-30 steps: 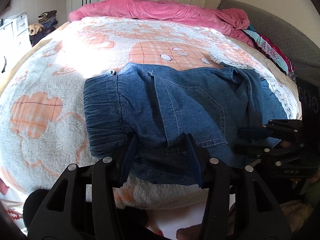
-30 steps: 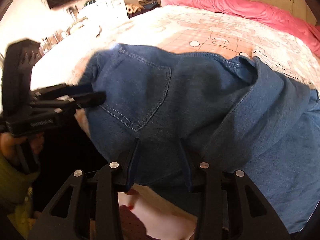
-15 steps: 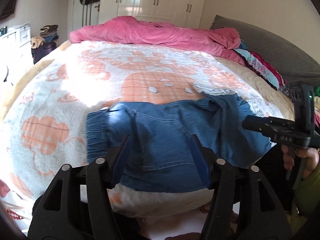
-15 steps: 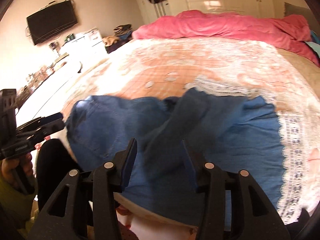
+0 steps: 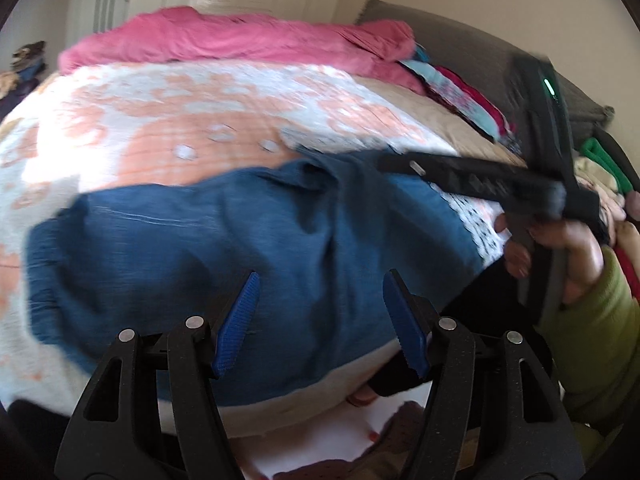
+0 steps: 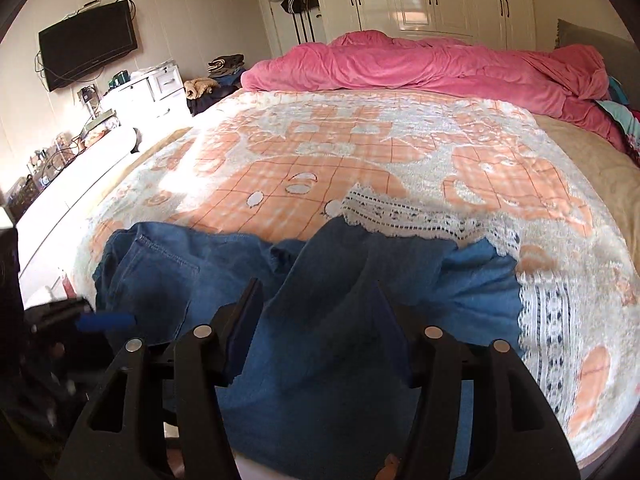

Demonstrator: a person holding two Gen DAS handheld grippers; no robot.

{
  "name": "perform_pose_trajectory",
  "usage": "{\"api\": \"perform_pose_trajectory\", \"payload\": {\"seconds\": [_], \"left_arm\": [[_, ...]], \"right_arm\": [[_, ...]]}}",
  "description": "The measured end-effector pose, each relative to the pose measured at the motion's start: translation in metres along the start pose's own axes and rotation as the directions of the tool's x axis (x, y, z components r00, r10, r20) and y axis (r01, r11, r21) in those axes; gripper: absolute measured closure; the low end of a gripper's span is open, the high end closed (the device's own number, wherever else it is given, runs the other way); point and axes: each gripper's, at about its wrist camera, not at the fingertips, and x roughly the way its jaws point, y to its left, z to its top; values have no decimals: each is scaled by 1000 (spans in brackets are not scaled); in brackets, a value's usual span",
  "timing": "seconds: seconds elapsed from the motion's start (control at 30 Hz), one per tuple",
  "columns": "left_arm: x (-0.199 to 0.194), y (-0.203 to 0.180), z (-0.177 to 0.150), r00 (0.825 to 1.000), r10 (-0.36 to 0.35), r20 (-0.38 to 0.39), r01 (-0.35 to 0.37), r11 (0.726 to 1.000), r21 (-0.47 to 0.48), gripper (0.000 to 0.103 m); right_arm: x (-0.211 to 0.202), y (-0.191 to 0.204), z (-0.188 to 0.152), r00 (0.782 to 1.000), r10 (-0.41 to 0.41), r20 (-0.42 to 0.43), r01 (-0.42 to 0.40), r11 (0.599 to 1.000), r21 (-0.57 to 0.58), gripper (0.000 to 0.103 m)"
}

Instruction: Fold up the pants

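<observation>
The blue denim pants (image 6: pixel 320 320) lie crumpled near the front edge of the bed's white-and-orange checked fleece blanket (image 6: pixel 360 160), partly over a white lace cloth (image 6: pixel 544 320). The left gripper (image 5: pixel 320 312) hovers above them, its 2 blue-padded fingers (image 5: pixel 236 320) spread apart and holding nothing. The right gripper (image 6: pixel 320 328) also has its jaws parted, with a raised fold of the denim lying between them; I cannot tell whether they touch it.
</observation>
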Motion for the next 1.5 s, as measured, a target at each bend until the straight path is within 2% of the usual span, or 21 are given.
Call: {"api": "perform_pose_trajectory", "payload": {"seconds": [0.1,0.13,0.23,0.37,0.47,0.7,0.77,0.8,0.83,0.9,1.0,1.2,1.33,1.5], "left_arm": [[15,-7,0,999,-33,-18,33,999,-1,52],[21,-9,1,998,-52,-29,52,999,-2,57],[35,-12,5,996,-70,-50,70,998,1,65],[53,-9,9,991,-114,-68,111,993,-45,79],[66,-6,5,986,-139,-88,132,988,-82,87],[73,-13,-3,984,-146,-101,140,988,-66,88],[73,-14,-5,984,-148,-100,142,988,-63,88],[71,-13,-5,984,-148,-100,143,988,-63,88],[73,-12,-5,984,-150,-100,144,988,-63,88],[74,-11,-3,984,-148,-97,143,988,-60,88],[74,-6,-3,985,-147,-95,141,988,-61,88],[72,-6,-4,989,-118,-89,116,993,-37,87],[70,-10,-2,991,-106,-82,104,994,-28,77],[63,-22,-3,998,-43,-52,45,999,25,60]], "right_arm": [[16,-5,19,1000,-16,-27,16,1000,-3,48],[25,-7,28,999,-21,-41,21,1000,-2,48],[45,-9,45,998,-16,-69,15,1000,-11,48],[80,-9,67,991,-63,-114,58,997,-48,47],[112,-9,77,975,-140,-173,126,988,-88,47],[163,-20,86,947,-194,-256,181,981,-73,47],[171,-21,85,944,-212,-254,192,976,-104,63],[174,-23,83,945,-199,-260,178,979,-104,81],[174,-28,81,950,-167,-263,149,985,-85,88],[164,-33,81,964,-138,-229,127,990,-63,93],[131,-45,80,985,-97,-146,100,995,11,94],[54,-80,68,996,-92,-2,92,986,139,95],[7,-103,48,993,-103,60,88,973,215,95],[-34,-118,17,989,-113,92,84,959,272,95]]}}
